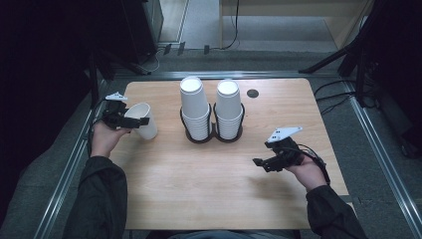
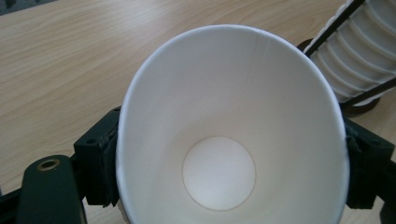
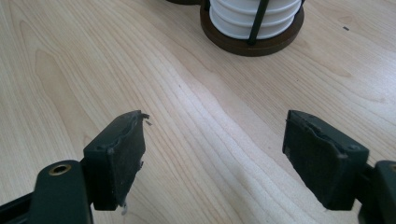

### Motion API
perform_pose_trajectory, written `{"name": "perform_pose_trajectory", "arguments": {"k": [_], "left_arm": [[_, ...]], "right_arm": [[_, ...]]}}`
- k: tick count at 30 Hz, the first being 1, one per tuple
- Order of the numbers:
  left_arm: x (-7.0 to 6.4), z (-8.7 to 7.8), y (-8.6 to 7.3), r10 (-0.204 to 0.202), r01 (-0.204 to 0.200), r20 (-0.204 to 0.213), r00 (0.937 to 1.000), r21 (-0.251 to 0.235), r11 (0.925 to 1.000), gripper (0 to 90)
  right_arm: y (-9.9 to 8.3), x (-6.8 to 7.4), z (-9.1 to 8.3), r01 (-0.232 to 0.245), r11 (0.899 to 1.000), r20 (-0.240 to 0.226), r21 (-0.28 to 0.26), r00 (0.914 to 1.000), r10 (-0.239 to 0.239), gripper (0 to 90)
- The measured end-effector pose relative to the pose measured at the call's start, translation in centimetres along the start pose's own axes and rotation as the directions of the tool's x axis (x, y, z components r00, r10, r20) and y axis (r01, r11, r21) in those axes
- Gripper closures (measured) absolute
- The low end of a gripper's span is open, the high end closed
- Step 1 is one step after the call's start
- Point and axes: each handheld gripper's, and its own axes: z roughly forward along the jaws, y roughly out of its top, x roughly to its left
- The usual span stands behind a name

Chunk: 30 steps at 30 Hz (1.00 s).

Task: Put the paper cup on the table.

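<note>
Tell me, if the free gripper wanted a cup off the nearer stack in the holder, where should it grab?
Probably near the top of the right stack, on the upturned base end of the topmost cup. The right gripper, jaws wide open, could come in level from its own side. The holder's black posts guard the lower cups, so only the top stands free.

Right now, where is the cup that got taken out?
In the high view, the single paper cup is at the table's left side, squeezed in the left claw, left of the two cup stacks.
</note>
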Motion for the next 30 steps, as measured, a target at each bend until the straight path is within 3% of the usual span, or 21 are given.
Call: {"name": "perform_pose_trajectory", "arguments": {"k": [5,10,14,17,30], "left_arm": [[0.5,0.4,0.1,0.002,-0.002,-0.022,0.9998,-0.003,1.0,13.4],[1.0,1.1,-0.2,-0.023,0.023,-0.009,0.9997,-0.015,0.9996,12.2],[0.7,1.3,-0.2,-0.003,0.002,-0.028,0.9996,-0.022,0.9997,10.5],[0.3,1.4,-0.2,0.042,-0.042,-0.04,0.9983,-0.014,0.999,9.5],[0.2,1.2,-0.7,0.036,-0.036,-0.027,0.999,-0.013,0.9993,6.3]], "right_arm": [[-0.3,0.0,-0.3,-0.004,1.0,0.006,0.003,1.0,0.004,21.0],[-0.6,-0.2,-0.5,-0.013,1.0,0.012,0.001,0.9998,0.013,20.9],[-0.7,-0.1,-0.4,-0.015,1.0,0.012,0.007,0.9998,0.015,21.0],[-0.7,0.0,-0.3,-0.009,1.0,0.011,0.008,0.9999,0.009,20.9],[-0.4,-0.1,-0.1,-0.001,1.0,0.001,0.011,1.0,0.001,20.9]]}}
